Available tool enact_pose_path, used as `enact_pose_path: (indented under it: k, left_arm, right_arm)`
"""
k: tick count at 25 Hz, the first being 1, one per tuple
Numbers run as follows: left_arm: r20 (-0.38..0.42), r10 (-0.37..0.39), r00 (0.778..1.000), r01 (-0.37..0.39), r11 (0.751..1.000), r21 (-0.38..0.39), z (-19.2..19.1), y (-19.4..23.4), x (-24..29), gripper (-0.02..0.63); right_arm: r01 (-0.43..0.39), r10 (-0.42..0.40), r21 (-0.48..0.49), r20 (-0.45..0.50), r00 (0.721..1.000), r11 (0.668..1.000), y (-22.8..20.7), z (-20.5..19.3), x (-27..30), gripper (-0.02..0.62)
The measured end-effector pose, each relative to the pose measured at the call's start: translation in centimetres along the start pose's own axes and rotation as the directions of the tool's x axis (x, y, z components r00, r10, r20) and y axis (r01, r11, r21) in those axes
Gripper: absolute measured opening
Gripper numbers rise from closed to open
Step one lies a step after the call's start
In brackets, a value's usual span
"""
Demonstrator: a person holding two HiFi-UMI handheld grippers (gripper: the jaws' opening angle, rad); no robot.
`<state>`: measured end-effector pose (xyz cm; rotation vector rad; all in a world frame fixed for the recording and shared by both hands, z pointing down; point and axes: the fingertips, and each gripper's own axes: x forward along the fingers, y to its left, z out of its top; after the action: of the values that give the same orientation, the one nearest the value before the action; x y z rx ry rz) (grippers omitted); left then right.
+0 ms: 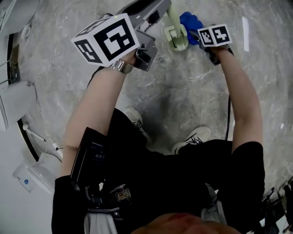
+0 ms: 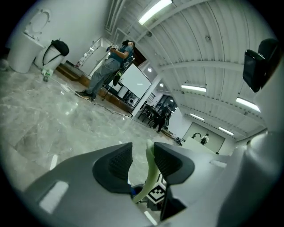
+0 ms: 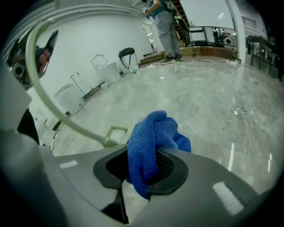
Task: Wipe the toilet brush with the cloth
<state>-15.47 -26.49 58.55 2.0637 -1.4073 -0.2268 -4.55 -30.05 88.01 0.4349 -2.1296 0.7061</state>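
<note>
The pale green toilet brush hangs over the marble floor, its head low and its handle running up into my left gripper. In the left gripper view the handle stands between the jaws of the left gripper, leaning on the right pad, with a gap to the left pad. My right gripper is just right of the brush head, shut on a bunched blue cloth. In the right gripper view the cloth sticks out of the right gripper, close beside the brush head.
White toilets line the left wall. My shoes stand on the floor below the grippers. A person stands far off near a toilet and a black bin.
</note>
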Motion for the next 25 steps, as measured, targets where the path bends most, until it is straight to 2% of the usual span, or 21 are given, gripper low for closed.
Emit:
enact_pose_path:
  k: [4,7,9,11,13,16,18,20,21,22,23,24,25]
  left_arm:
    - [-0.012,-0.06,0.998,0.059,0.997,-0.056,-0.5,-1.5,1.7,0.162]
    - [-0.024,-0.069,0.997,0.068,0.997,-0.028,-0.7,-2.1,1.6,0.158]
    - [-0.028,-0.059,0.998,0.059,0.998,-0.011,-0.5,-1.9,1.4,0.156]
    - [-0.026,-0.043,0.999,0.043,0.999,-0.01,-0.4,-1.6,1.3,0.156]
    - [-0.022,-0.032,0.999,0.031,0.999,-0.025,-0.6,-1.3,1.4,0.158]
    - [-0.013,-0.07,0.997,0.07,0.998,-0.008,-0.4,-2.2,1.4,0.139]
    - [0.026,-0.175,0.984,0.175,0.984,0.02,1.4,-4.1,0.4,0.166]
    - [0.092,-0.288,0.953,0.286,0.958,0.032,4.3,-5.4,-1.7,0.201]
    - [0.133,-0.306,0.943,0.306,0.952,0.023,5.7,-4.9,-2.7,0.191]
    - [0.169,-0.282,0.944,0.287,0.958,-0.003,6.7,-3.3,-3.5,0.162]
    - [0.185,-0.218,0.958,0.23,0.972,-0.048,6.6,-0.6,-4.0,0.142]
    - [0.164,-0.118,0.979,0.136,0.985,-0.105,5.3,3.1,-4.4,0.124]
    - [0.093,0.0,0.996,0.014,0.987,-0.159,2.5,7.4,-4.6,0.118]
  right_arm:
    - [-0.08,0.076,-0.028,-0.133,0.988,0.996,1.8,-7.1,-2.3,0.101]
    - [-0.119,0.116,0.006,-0.27,0.956,0.993,3.2,-14.6,-4.7,0.101]
    - [-0.206,0.204,0.02,-0.274,0.94,0.978,6.8,-16.8,-5.1,0.101]
    - [-0.291,0.291,0.028,-0.188,0.938,0.956,11.1,-15.5,-4.4,0.101]
    - [-0.336,0.339,0.057,-0.061,0.939,0.94,14.2,-12.1,-3.1,0.101]
    - [-0.388,0.379,0.183,0.085,0.921,0.903,16.7,-6.3,-1.0,0.101]
    - [-0.459,0.452,0.208,0.082,0.888,0.864,18.9,-5.1,-0.7,0.101]
    - [-0.525,0.525,0.146,0.041,0.85,0.839,20.8,-6.3,-1.4,0.101]
    - [-0.544,0.545,0.113,0.024,0.838,0.831,21.1,-7.4,-1.9,0.101]
    - [-0.549,0.55,0.089,0.009,0.835,0.831,20.9,-8.7,-2.5,0.101]
    - [-0.537,0.539,0.076,-0.006,0.843,0.84,20.1,-10.1,-3.0,0.101]
    - [-0.508,0.51,0.076,-0.02,0.86,0.858,18.7,-11.5,-3.5,0.101]
    - [-0.465,0.469,0.09,-0.033,0.883,0.881,16.9,-12.9,-3.9,0.101]
